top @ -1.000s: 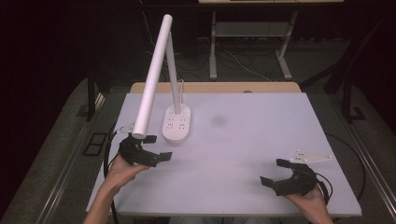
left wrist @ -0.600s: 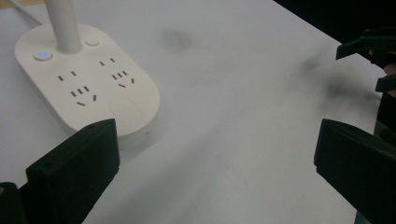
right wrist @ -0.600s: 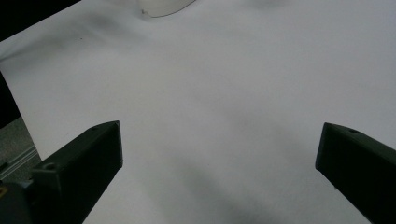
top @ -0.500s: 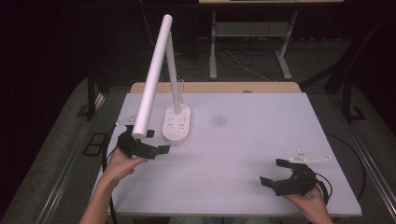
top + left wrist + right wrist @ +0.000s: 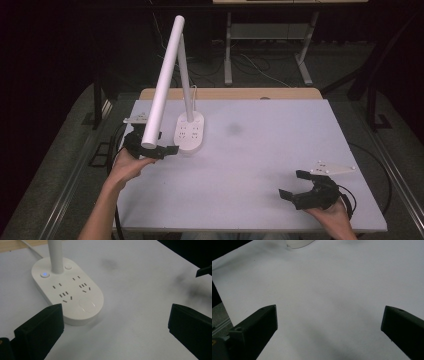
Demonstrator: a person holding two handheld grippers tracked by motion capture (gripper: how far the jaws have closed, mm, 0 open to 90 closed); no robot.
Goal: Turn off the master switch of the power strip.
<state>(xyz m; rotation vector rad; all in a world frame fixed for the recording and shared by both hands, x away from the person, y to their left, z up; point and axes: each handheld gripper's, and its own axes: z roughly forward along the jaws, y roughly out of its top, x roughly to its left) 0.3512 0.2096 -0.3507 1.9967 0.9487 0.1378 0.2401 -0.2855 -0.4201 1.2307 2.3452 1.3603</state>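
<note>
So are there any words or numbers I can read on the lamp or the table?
None: no words or numbers can be read.
The lamp base carries only socket slots, plain buttons and a small blue light.
The table is blank.

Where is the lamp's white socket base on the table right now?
In the high view, the socket base sits on the table's far-left part, just right of the open left gripper, not touching it.
</note>
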